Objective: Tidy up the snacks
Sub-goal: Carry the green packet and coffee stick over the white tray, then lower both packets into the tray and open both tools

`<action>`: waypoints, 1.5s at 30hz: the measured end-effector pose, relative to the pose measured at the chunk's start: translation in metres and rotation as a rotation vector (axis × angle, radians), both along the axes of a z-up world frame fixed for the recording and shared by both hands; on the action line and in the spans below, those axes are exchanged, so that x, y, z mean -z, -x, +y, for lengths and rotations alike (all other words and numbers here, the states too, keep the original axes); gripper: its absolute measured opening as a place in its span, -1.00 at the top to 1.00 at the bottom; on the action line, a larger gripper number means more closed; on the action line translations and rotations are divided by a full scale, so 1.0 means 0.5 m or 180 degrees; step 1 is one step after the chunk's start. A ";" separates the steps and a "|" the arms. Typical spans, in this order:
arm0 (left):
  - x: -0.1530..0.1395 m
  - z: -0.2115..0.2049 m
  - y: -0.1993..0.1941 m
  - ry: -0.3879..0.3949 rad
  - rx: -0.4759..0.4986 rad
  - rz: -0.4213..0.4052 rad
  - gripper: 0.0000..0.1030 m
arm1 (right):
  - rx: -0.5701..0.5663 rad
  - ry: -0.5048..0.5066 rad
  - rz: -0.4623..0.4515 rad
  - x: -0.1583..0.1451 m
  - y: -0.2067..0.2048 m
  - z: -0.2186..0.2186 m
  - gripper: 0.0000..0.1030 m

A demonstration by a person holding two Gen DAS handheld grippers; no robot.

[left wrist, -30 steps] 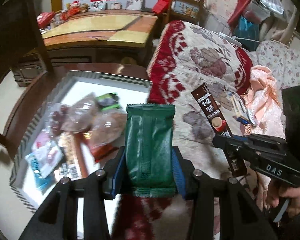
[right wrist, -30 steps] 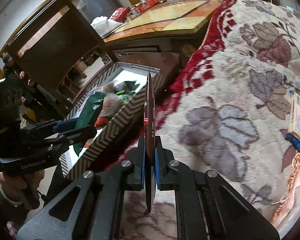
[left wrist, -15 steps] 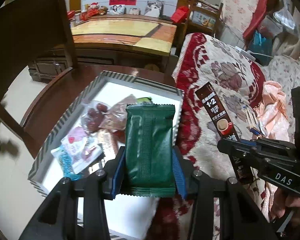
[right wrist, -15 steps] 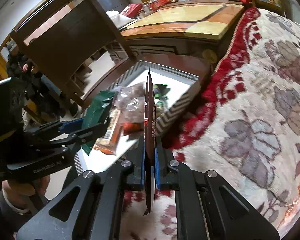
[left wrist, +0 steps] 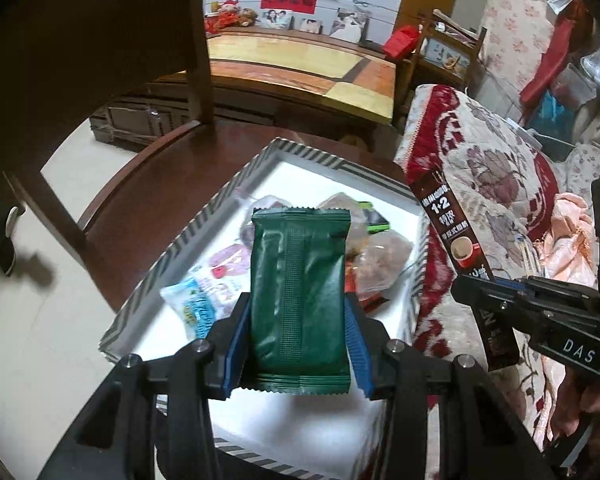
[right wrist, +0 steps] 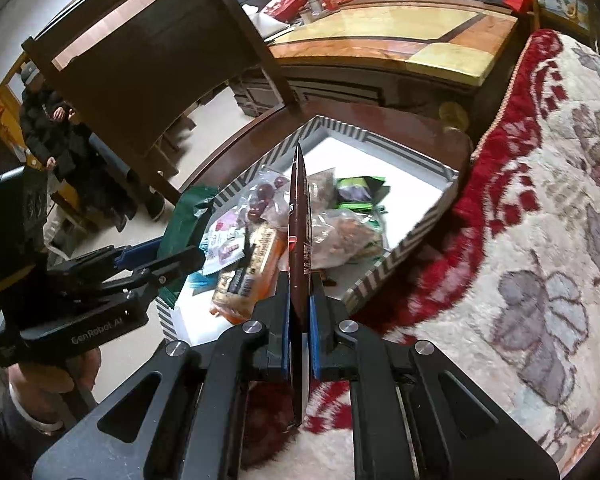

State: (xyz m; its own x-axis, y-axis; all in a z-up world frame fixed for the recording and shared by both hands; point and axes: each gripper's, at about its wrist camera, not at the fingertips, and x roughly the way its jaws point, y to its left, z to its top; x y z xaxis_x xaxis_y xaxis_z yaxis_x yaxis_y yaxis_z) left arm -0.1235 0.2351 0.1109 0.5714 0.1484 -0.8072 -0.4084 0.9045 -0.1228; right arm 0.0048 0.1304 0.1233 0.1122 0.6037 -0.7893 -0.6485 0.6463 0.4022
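My left gripper (left wrist: 298,312) is shut on a dark green snack packet (left wrist: 300,292) and holds it upright above the near part of a white box with a striped rim (left wrist: 228,192). The packet also shows in the right wrist view (right wrist: 186,220). My right gripper (right wrist: 299,312) is shut on a brown coffee sachet (right wrist: 299,240), seen edge-on, over the box's near right rim (right wrist: 396,256). The sachet (left wrist: 452,232) shows its face in the left wrist view. Several snack bags (right wrist: 340,228) lie in the box.
The box sits on a dark wooden chair seat (left wrist: 148,188) with its backrest (right wrist: 148,64) at left. A red and cream flowered blanket (right wrist: 540,200) lies to the right. A wooden table (left wrist: 300,68) stands behind. A person in dark clothes (right wrist: 48,120) stands at far left.
Both grippers have moved left from over the blanket to over the box, still holding their packets. The box now fills more of both views.
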 end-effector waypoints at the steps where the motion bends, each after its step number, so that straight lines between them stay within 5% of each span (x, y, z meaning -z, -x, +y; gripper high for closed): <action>1: 0.003 0.005 0.002 0.0010 -0.0016 0.0009 0.10 | -0.0016 0.0003 0.0012 0.002 0.000 0.006 0.87; 45: 0.089 0.072 0.001 0.0185 -0.0268 0.0222 0.10 | -0.0236 0.0512 0.0243 0.109 0.007 0.183 0.87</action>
State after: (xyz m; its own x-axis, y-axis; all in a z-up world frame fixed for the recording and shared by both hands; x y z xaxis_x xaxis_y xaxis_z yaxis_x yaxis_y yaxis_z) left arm -0.1241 0.2712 0.0663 0.5009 0.1453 -0.8532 -0.4919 0.8589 -0.1425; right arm 0.0015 0.2221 0.0687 0.0081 0.4735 -0.8808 -0.6684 0.6577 0.3474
